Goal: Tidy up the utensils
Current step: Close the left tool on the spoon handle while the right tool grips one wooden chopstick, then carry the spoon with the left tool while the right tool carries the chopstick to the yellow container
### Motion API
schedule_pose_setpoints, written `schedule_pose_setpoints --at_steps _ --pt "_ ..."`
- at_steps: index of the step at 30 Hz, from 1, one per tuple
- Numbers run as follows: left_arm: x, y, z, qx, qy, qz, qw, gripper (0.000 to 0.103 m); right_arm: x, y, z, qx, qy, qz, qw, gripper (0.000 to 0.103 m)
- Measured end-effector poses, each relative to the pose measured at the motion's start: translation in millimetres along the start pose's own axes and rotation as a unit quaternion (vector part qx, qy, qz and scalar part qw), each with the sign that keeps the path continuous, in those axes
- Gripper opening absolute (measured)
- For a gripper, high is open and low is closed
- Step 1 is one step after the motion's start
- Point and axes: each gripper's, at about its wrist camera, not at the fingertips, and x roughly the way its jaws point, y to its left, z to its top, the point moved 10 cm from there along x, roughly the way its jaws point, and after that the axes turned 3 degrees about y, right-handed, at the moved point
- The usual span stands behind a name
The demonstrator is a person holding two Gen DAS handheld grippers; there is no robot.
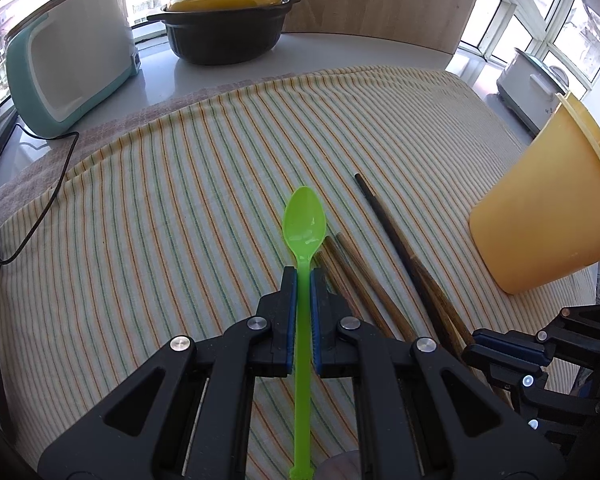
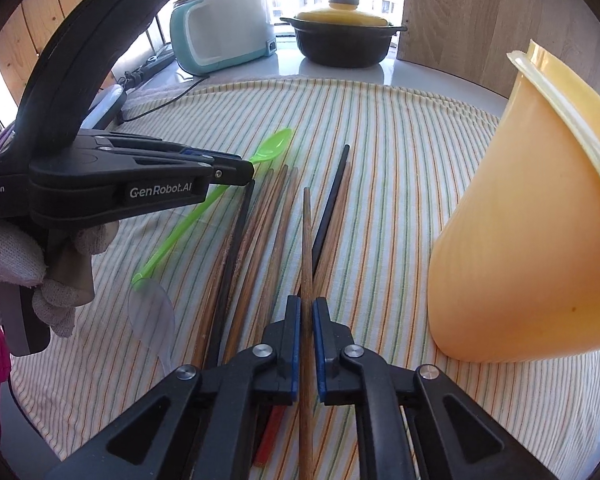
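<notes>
A: What do we have in the left gripper?

B: Its jaws are clamped on the neck of the green spoon. The bowl points forward past the tips, and the long handle runs back between the blue pads. In the right wrist view we see that same left gripper from the side, with the green spoon slanting down from it toward the cloth.

A: And the right gripper?

B: Its jaws are closed on a single wooden chopstick, which sticks out forward and slightly upward over the rest.

A: Where are the rest?

B: The loose chopsticks lie in a rough fan on the striped cloth, brown ones mixed with two black ones, between our two grippers. A clear plastic spoon lies on the cloth just beside the green spoon's handle end.

A: The container?

B: The yellow cup stands to the right of the chopsticks, on the cloth, and looks tilted in both fisheye views.

A: Anything behind?

B: On the counter past the cloth we see a teal appliance, a black pot with a yellow lid and a wooden board.
</notes>
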Motion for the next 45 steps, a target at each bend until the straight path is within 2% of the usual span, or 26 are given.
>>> schedule_pose_setpoints --at_steps 11,19,27,38,45 --pt "-20.5 8.9 -0.7 -0.019 -0.018 -0.004 0.9997 0.004 -41.4 16.3 12.9 -0.015 -0.050 0.023 0.998 0.004" --pt "-63.0 6.4 0.6 -0.042 -0.063 -0.027 0.9968 0.004 -72.4 17.4 19.8 -0.019 -0.095 0.038 0.995 0.004" --pt "-116.5 -15.4 6.2 -0.056 -0.135 -0.058 0.9875 0.004 -104.2 13.6 19.9 -0.017 -0.147 0.051 0.988 0.004" --pt "-159.6 -54.8 22.1 -0.036 -0.194 -0.053 0.9789 0.004 -153.3 -0.8 25.0 -0.009 -0.205 0.066 0.976 0.003" --pt "-179.9 -79.7 37.2 -0.027 -0.224 -0.065 0.9720 0.004 -189.7 -12.8 32.2 -0.003 -0.234 0.076 0.969 0.004"
